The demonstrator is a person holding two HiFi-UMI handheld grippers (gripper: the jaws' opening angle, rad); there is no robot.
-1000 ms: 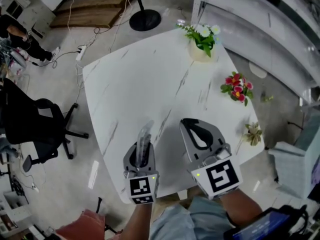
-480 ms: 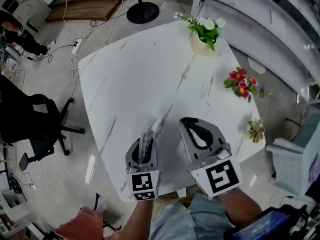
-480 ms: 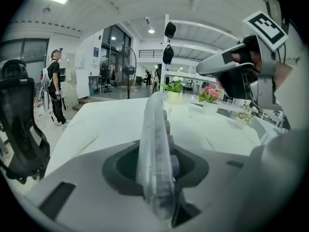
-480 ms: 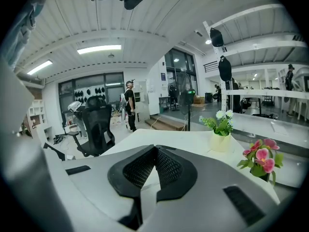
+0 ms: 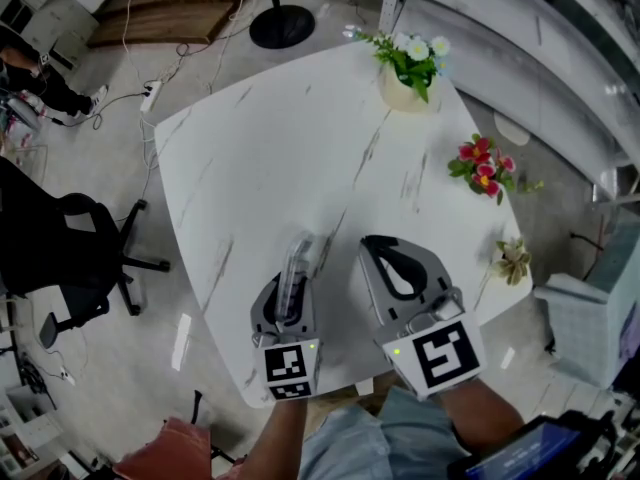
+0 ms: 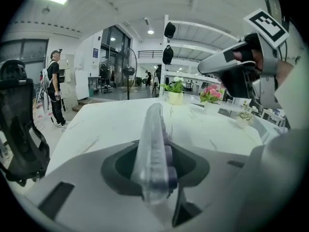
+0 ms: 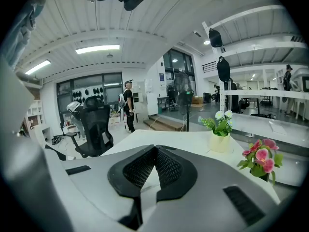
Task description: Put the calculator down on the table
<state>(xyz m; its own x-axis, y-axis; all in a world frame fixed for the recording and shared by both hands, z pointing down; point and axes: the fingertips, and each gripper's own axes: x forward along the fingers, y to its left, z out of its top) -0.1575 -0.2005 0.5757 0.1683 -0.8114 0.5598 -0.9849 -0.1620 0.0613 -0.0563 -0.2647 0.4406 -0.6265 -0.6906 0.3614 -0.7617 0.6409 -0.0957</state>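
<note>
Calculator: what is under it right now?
The white table lies below the calculator, held on edge in the left gripper, whose jaws just opened slightly. The gripper covers its lower end, so any contact with the table is hidden.

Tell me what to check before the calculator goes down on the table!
1. Clear plastic calculator with purple keys between the left tool jaws: ok. The jaws have just opened slightly.
2. White marble table bare ahead of the calculator: ok.
3. Calculator turned flat for laying down: not ok, it stands on edge.
4. Right tool shut, empty and off to the side: ok.
5. Cream flowerpot well away at the far edge: ok.
6. Calculator touching the table: cannot tell.
</note>
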